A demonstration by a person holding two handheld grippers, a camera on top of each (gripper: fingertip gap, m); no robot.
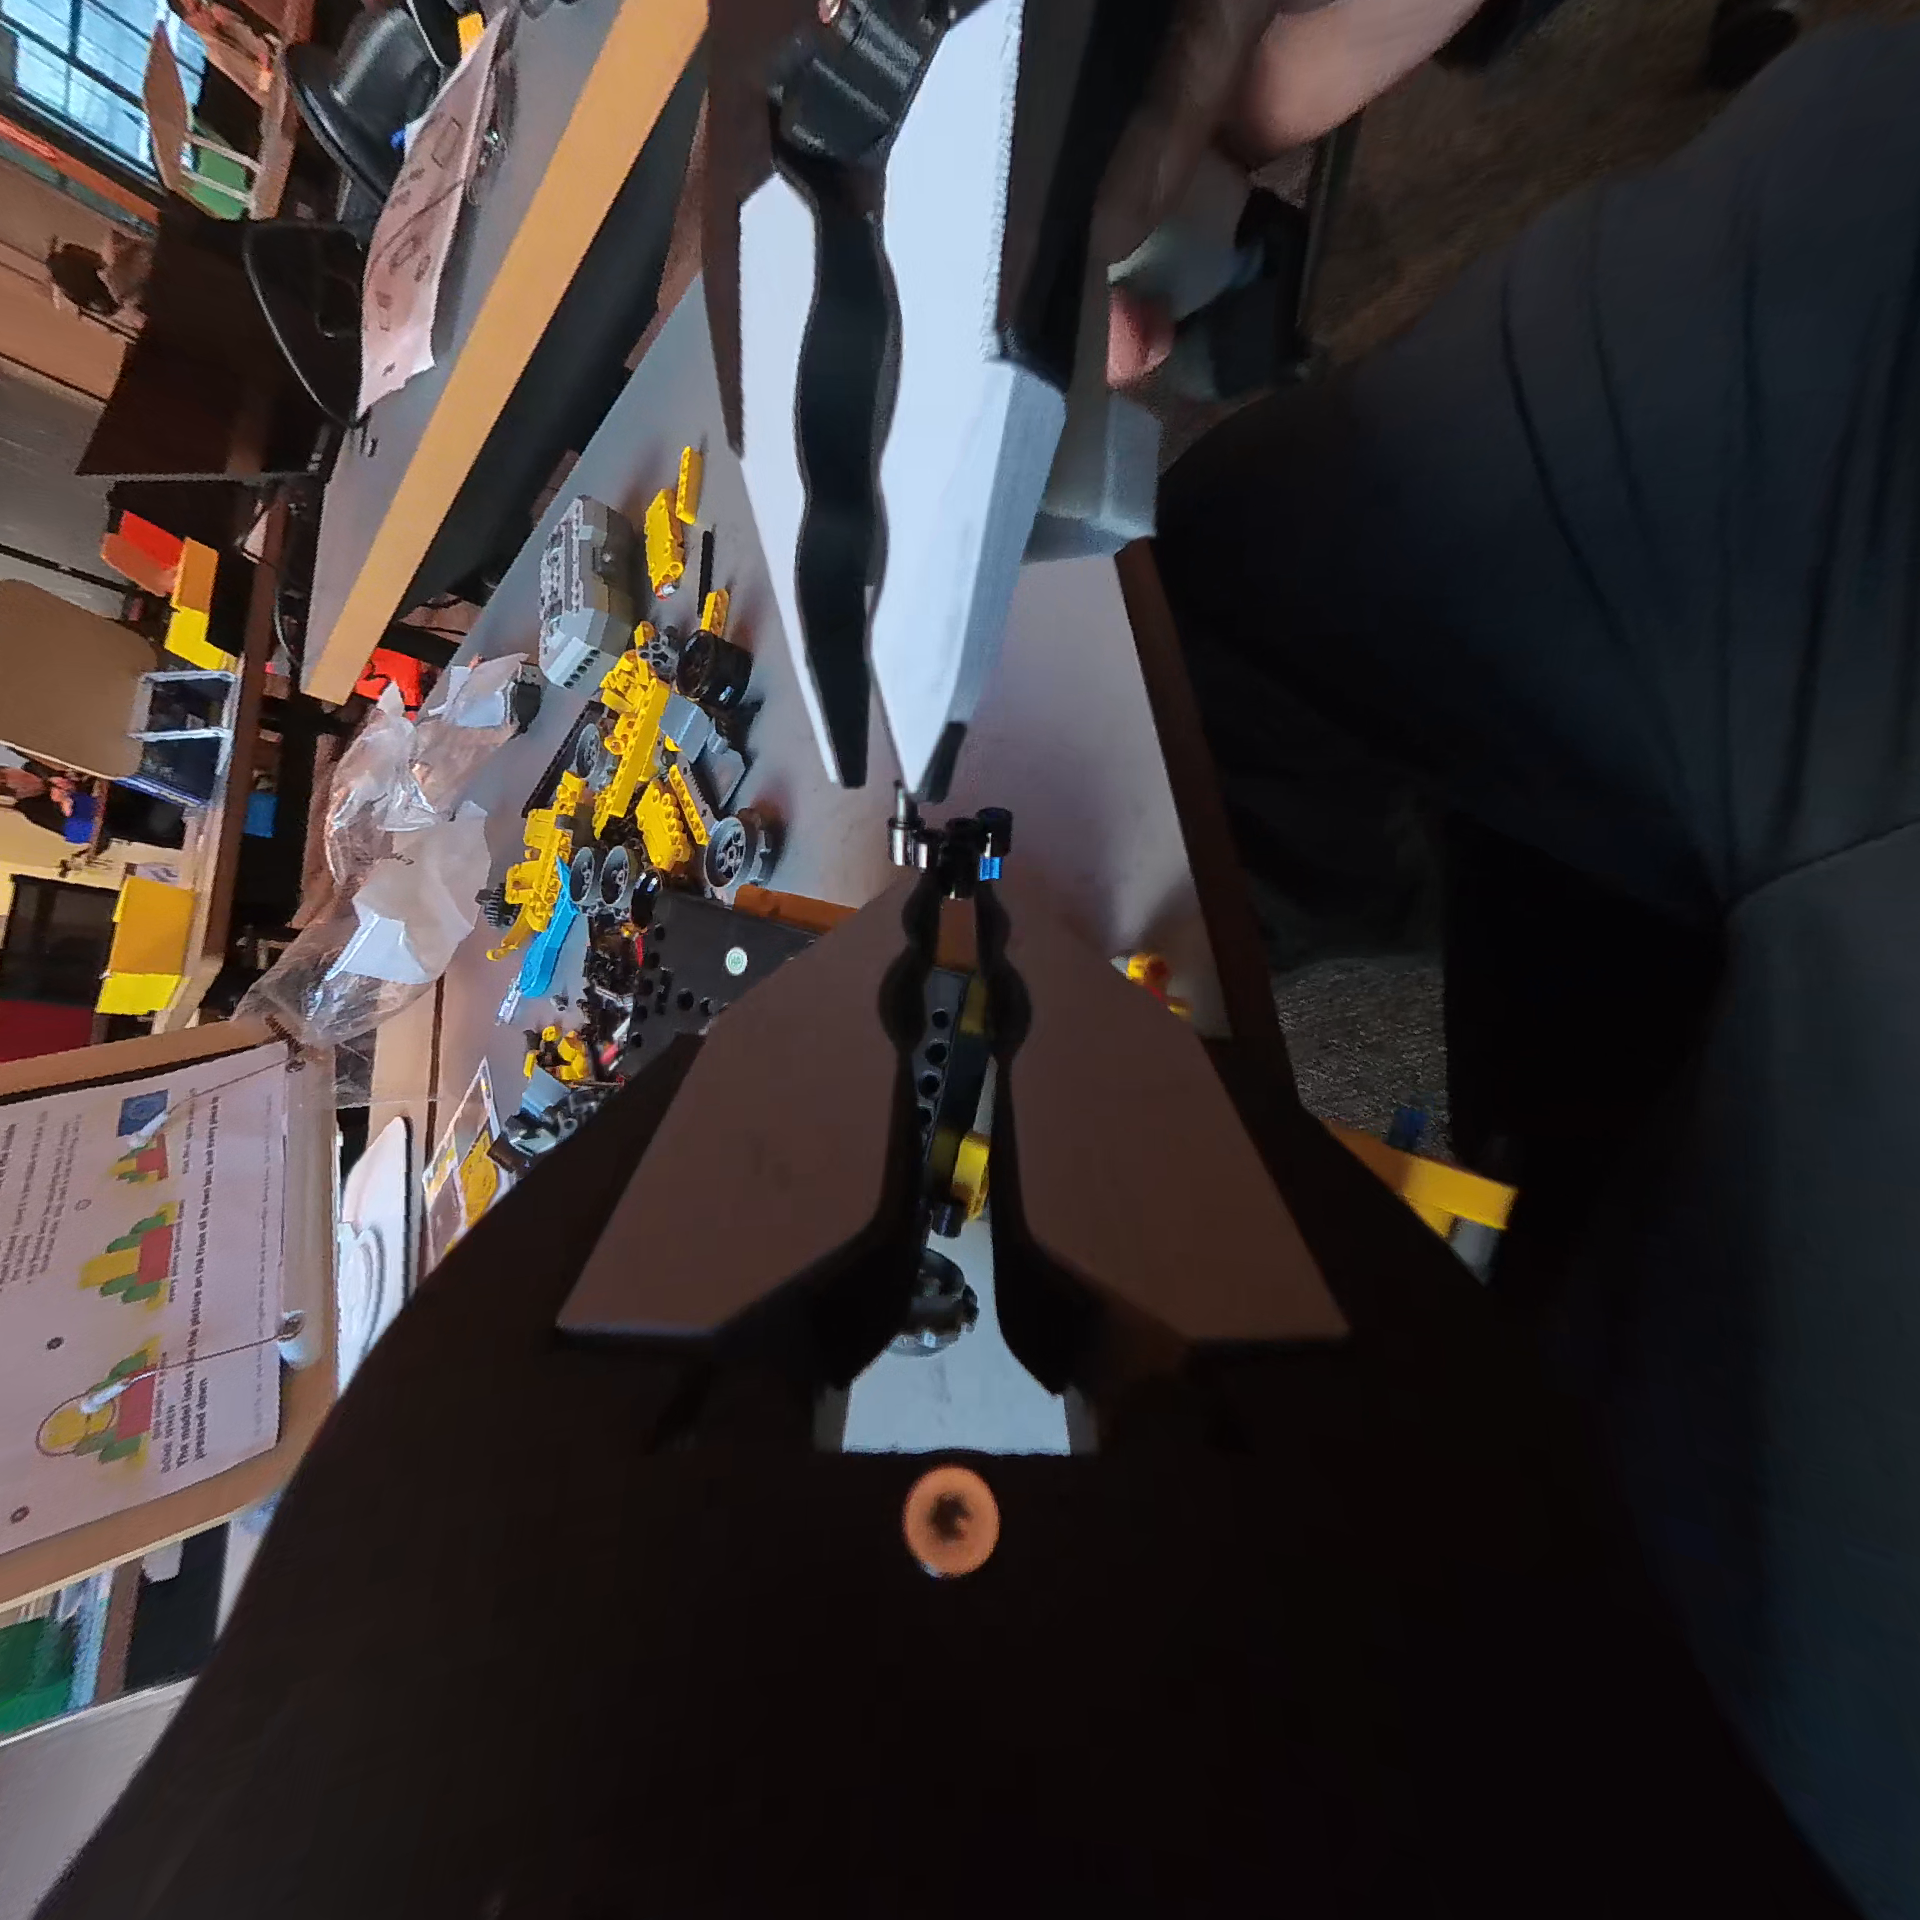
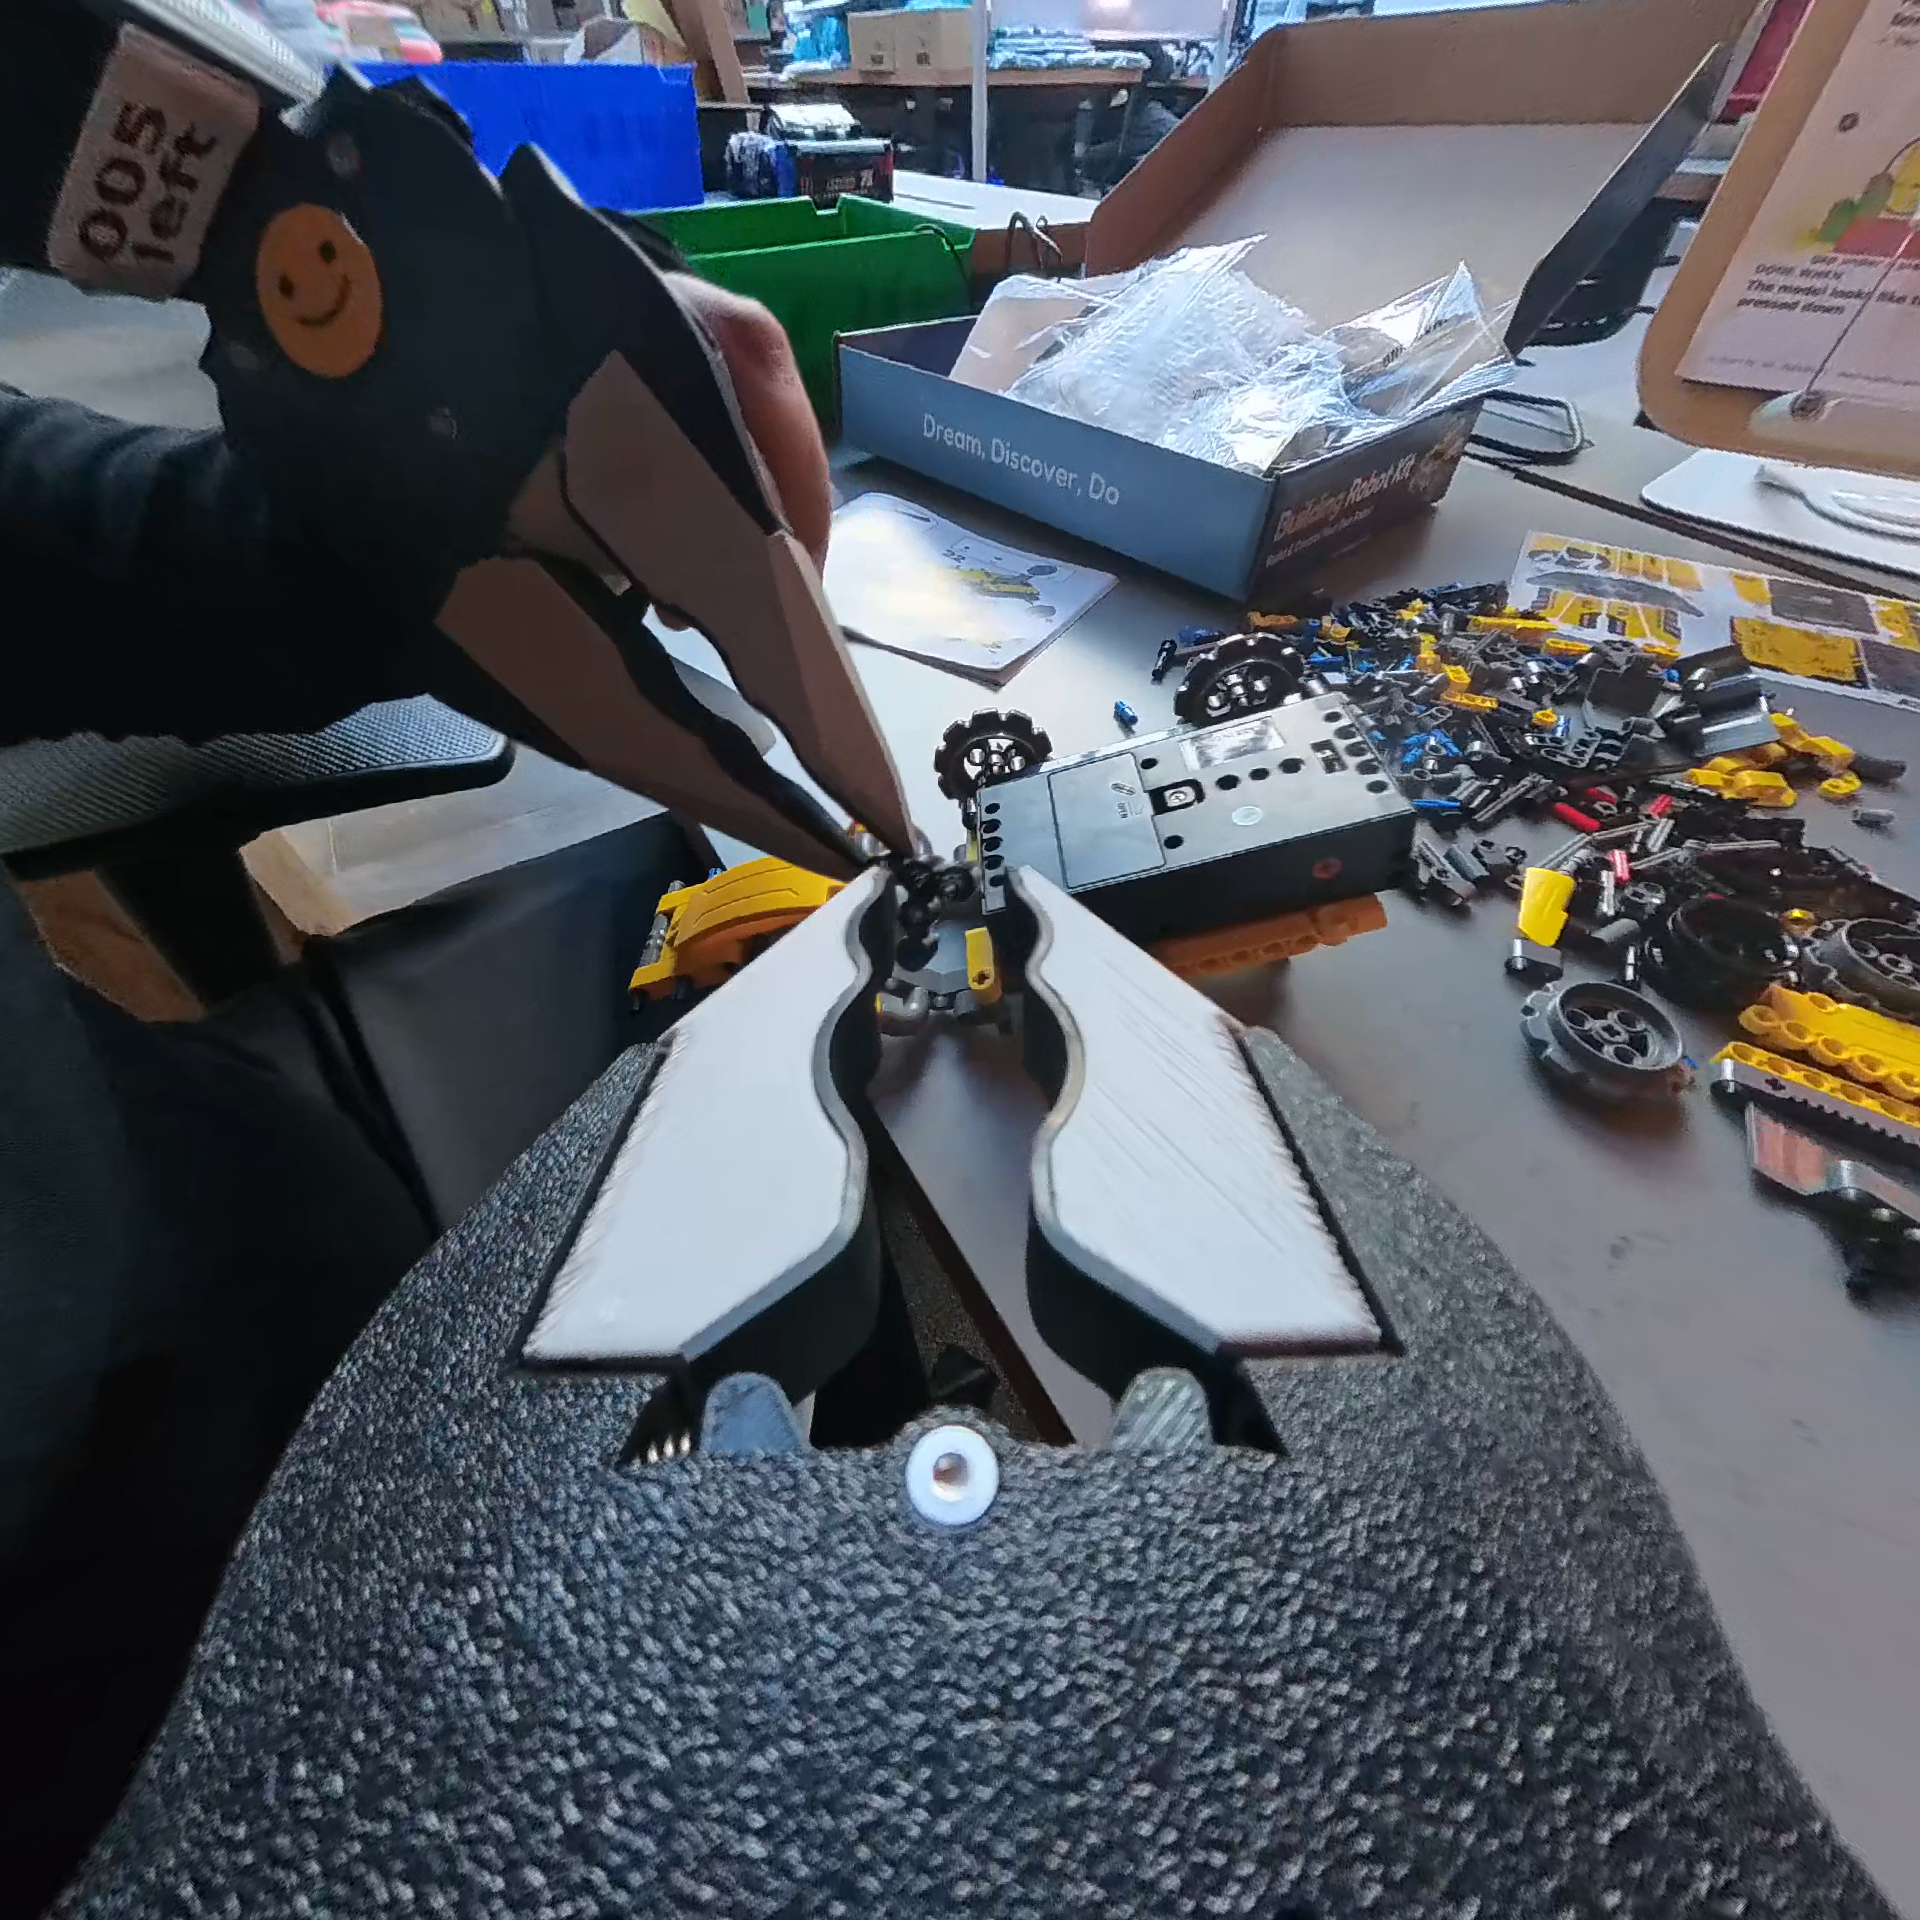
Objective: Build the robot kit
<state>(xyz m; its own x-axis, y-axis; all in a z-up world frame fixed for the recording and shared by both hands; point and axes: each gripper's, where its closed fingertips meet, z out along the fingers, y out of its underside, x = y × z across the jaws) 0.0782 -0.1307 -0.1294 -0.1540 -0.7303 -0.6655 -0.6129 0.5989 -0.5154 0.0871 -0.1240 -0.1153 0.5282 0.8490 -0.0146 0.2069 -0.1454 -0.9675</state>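
Pinching a small black plastic connector piece (image 2: 928, 885), the left hand-held gripper (image 2: 883, 847) with tan fingers comes in from ten o'clock in the right wrist view, its jaws clenched to a narrow point on that piece. The connector is knobby, with a short silver pin and a blue peg at its end in the left wrist view (image 1: 951, 840), and it sits at the near end of a partly built model: a black rectangular battery-box block (image 2: 1195, 821) with round holes, resting on an orange beam, with a black toothed wheel (image 2: 990, 750) at its eleven o'clock and a yellow curved panel (image 2: 727, 914) at its eight o'clock. The right hand-held gripper (image 2: 951, 894) with white fingers is released, its jaws spread to either side of the connector; whether they touch it I cannot tell. At three o'clock, loose black, yellow and blue plastic bricks (image 2: 1621, 769) litter the dark desk (image 2: 1455, 1195). Beyond, at one o'clock, a blue cardboard box (image 2: 1081, 473) holds crumpled clear bags.
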